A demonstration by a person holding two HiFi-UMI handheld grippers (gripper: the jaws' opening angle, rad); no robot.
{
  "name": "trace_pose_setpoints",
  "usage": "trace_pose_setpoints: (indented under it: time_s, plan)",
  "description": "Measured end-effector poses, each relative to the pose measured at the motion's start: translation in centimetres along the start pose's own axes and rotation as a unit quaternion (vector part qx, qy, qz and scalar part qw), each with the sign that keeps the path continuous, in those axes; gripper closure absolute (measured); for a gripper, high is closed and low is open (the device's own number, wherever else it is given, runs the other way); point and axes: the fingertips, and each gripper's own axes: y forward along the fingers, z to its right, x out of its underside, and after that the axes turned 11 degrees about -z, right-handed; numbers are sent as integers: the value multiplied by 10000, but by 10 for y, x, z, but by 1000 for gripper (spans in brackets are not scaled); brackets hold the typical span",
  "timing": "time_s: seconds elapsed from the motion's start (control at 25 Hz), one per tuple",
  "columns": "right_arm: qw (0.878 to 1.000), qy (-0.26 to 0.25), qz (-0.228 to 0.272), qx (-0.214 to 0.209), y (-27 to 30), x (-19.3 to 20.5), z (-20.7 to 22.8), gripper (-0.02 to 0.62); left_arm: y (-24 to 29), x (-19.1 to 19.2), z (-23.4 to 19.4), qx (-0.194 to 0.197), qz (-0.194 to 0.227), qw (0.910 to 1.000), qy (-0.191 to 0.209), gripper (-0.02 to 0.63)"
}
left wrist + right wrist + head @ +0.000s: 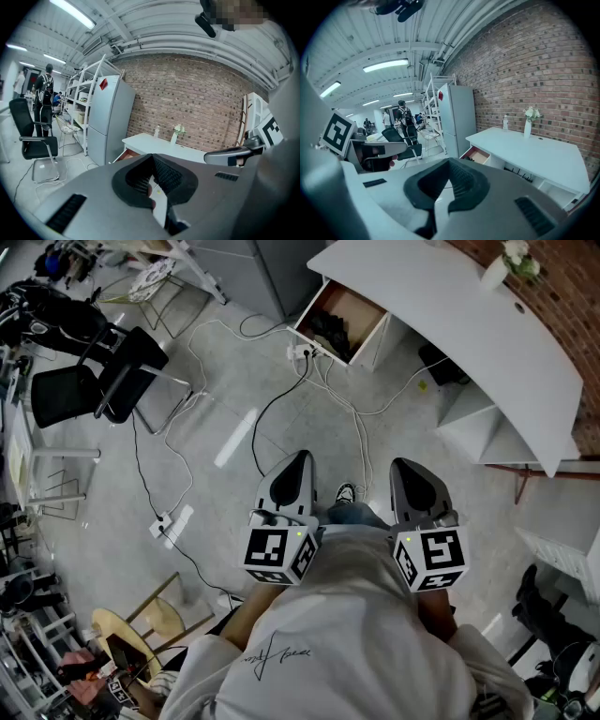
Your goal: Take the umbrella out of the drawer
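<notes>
Far side: a red brick wall [543,70] is running the length of the room. A white curved desk [450,324] is standing against it, with a white vase of flowers [528,127] sitting on top. A tall grey cabinet [108,122] and white shelving [82,103] are standing left of the desk. The grey concrete floor [234,381] is carrying loose cables [272,407] and a power strip [161,524]. A black office chair [70,395] is standing far left. Fluorescent ceiling tubes [386,65] are glowing.

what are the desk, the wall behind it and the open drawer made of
Desk: smooth matte white board, likely laminate; even, seamless top.
Wall: bare red-brown brick, mortar lines visible.
Drawer: brown inside, probably wood or wood-look board.
</notes>
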Motion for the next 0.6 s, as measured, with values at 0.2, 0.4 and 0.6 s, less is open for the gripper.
trace_pose_setpoints:
  time_s: [0.2,0.4,0.6]
  plan:
    - [10000,-6,-1,29,2,1,-2,587,1,1,0,33,-53,10000,49,588]
    - [10000,79,-42,40,2,6,1,586,-2,5,0,-38,-143,9999,55,588]
    - [9988,340,203,-277,1,3,-5,586,-3,6,1,-111,-250,9996,60,588]
